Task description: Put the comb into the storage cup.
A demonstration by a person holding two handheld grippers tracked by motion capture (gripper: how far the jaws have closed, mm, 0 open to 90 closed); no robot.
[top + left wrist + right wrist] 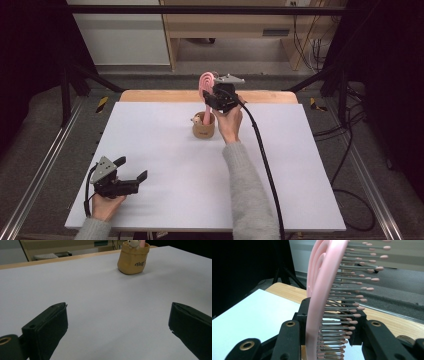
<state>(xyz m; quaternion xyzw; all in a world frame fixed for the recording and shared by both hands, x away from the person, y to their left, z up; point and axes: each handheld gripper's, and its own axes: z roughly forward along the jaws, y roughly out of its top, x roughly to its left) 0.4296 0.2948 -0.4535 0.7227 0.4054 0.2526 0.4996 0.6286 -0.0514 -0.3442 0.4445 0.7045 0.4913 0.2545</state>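
The pink hairbrush [206,82] stands nearly upright above the tan fabric pot [204,127], its head uppermost and bristles facing right in the right gripper view. The right tongs [214,97] clamp its sides. The left tongs [134,169] gape empty low over the white surface [165,165], well apart.

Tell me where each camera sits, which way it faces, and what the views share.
High view: above the person's side, looking forward and down on the white table; both forearms show, the left hand-held gripper open, the right hand-held gripper shut on the pink hairbrush.
Left gripper view: low over the table, along its open jaws toward the tan cup.
Right gripper view: along its jaws clamped on the hairbrush, facing the table's far edge.
Shared: cup and hairbrush show in the high and left gripper views.
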